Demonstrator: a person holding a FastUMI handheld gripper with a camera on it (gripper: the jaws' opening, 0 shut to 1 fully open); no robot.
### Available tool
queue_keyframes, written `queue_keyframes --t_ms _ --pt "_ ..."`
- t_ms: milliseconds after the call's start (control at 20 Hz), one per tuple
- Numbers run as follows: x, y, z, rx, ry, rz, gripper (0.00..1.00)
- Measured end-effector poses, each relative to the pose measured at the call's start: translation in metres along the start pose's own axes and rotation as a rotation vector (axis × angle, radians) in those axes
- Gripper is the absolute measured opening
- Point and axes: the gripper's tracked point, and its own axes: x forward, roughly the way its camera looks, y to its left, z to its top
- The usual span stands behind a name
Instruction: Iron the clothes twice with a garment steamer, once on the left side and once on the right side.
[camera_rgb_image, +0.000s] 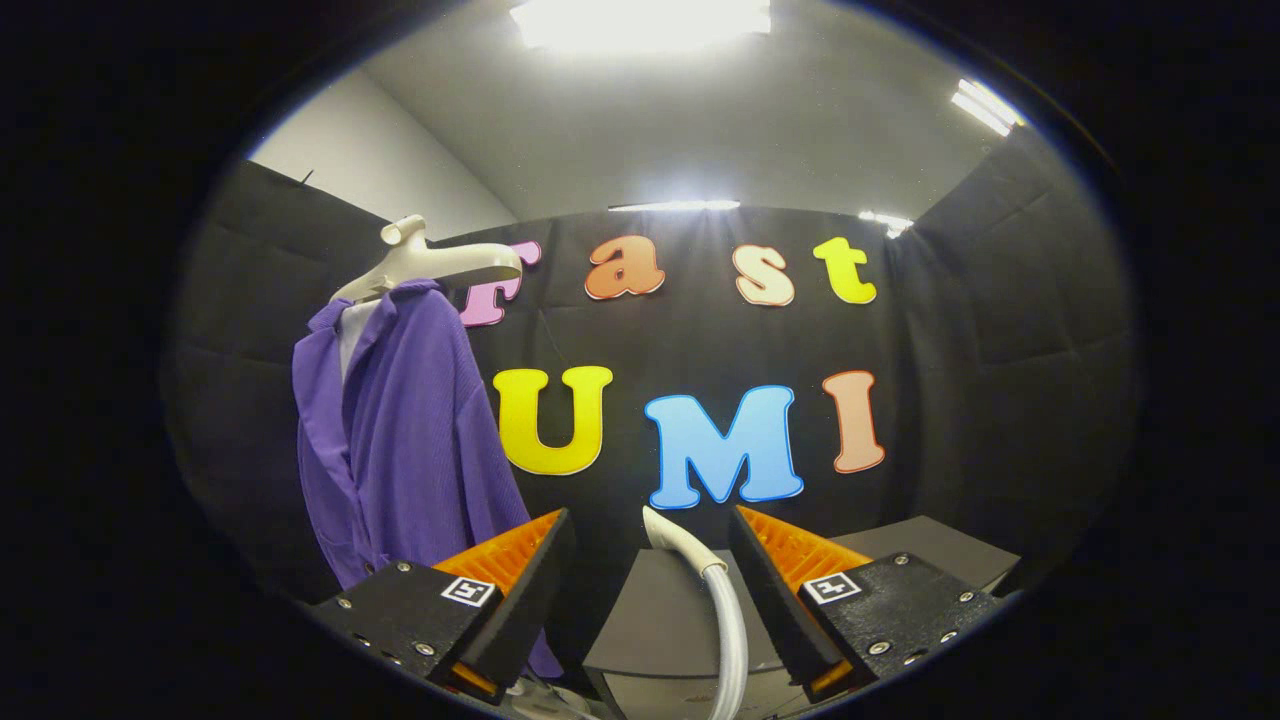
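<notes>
Far left: purple garment (405, 440) hanging on a pale hanger (440, 262), open at the front, hem dropping behind the left finger. Looks soft and light; likely to sway or bunch under the steamer head, so strokes should run downward along the cloth.

Centre, near: gripper (650, 590) with fingers spread wide apart, holding nothing. Between them, a curved white handle with grey hose (715, 600) rises from below; I take it for the garment steamer. Probably rigid, smooth plastic, somewhat slippery; the hose will drag. Best hold judged to be the upper curved handle, squarely across.

Right: grey box-like bench (660, 620) under the hose, another dark block (940, 550) beyond the right finger. Black cloth walls, bright ceiling lights.
</notes>
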Motion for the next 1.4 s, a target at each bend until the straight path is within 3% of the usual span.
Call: queue_keyframes --t_ms 450,750,1400 --pt "0.118 -0.037 -0.018 0.060 0.169 0.079 0.96" --pt "0.176 -0.044 -0.063 0.157 0.356 0.164 0.94" --pt "0.221 -0.052 -0.169 0.380 0.772 0.206 0.95"
